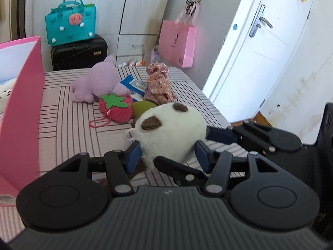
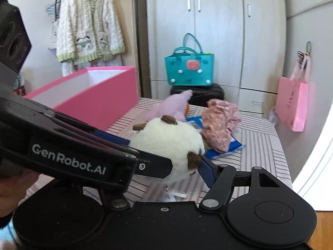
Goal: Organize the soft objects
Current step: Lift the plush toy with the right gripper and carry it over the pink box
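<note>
A white plush toy [image 1: 172, 133] [image 2: 166, 143] with brown patches hangs just above the striped surface [image 1: 66, 125]. My left gripper [image 1: 168, 155] is shut on its lower part, a blue pad pressed in on each side. My right gripper [image 2: 168, 164] comes in from the right and holds the same toy; its right pad [image 2: 206, 170] presses a brown patch, and its left pad is hidden behind the left gripper's body. Behind lie a purple plush [image 1: 97, 81] [image 2: 172, 104], a red strawberry pouch [image 1: 116, 108], a green soft thing [image 1: 142, 107] and a floral cloth bundle [image 1: 158, 85] [image 2: 220, 123].
An open pink box [image 1: 20, 104] [image 2: 100, 95] stands at the left of the surface. A blue packet [image 1: 135, 86] [image 2: 224, 148] lies under the cloth. Beyond are a teal bag [image 2: 189, 70] on a black suitcase [image 1: 79, 52], a hanging pink paper bag [image 1: 179, 41] and a white door [image 1: 260, 52].
</note>
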{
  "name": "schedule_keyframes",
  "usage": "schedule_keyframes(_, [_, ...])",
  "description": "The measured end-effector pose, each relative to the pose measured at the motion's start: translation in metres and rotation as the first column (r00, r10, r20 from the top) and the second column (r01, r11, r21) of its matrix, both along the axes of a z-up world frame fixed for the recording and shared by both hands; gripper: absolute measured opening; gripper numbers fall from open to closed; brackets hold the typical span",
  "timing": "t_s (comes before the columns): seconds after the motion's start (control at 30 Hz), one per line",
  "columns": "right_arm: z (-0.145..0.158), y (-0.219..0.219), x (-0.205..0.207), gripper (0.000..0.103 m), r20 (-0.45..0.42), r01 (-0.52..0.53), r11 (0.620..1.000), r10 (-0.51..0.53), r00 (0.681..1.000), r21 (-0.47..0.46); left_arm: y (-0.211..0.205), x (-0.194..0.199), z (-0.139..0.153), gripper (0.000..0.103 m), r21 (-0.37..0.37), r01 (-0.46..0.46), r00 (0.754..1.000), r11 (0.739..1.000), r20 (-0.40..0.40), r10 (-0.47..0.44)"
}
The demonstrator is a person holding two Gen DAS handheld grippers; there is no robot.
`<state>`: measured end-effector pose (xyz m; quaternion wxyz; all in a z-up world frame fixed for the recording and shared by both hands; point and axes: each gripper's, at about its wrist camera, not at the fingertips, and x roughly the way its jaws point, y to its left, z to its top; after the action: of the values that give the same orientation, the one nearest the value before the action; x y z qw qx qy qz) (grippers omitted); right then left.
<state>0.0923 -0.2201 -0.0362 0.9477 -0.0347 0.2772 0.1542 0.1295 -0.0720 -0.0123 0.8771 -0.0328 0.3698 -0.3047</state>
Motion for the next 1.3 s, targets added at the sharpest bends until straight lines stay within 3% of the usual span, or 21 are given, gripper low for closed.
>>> schedule_keyframes(0.23, [0.022, 0.018, -0.002, 0.073, -0.012, -0.087, 0.996, 0.087, 0.996, -0.02, 0.024, -0.001, 0.023, 0.055, 0.019, 0.017, 0.999, 1.0, -0.041, -0.016])
schedule_keyframes(0.47, [0.044, 0.039, -0.002, 0.073, -0.037, -0.145, 0.989, 0.145, 0.989, 0.006, 0.045, -0.014, 0.049, 0.055, 0.062, -0.011, 1.0, 0.998, -0.017, 0.012])
schedule_keyframes(1.07, [0.104, 0.097, 0.001, 0.074, 0.062, -0.281, 0.958, 0.285, 0.957, -0.056, 0.106, -0.037, 0.102, 0.055, 0.029, -0.143, 0.986, 0.989, 0.094, 0.14])
schedule_keyframes(1.3, [0.103, 0.102, 0.026, 0.077, 0.096, -0.311, 0.948, 0.304, 0.948, 0.066, 0.127, -0.035, 0.104, 0.055, -0.048, -0.199, 0.967, 0.979, 0.15, 0.204])
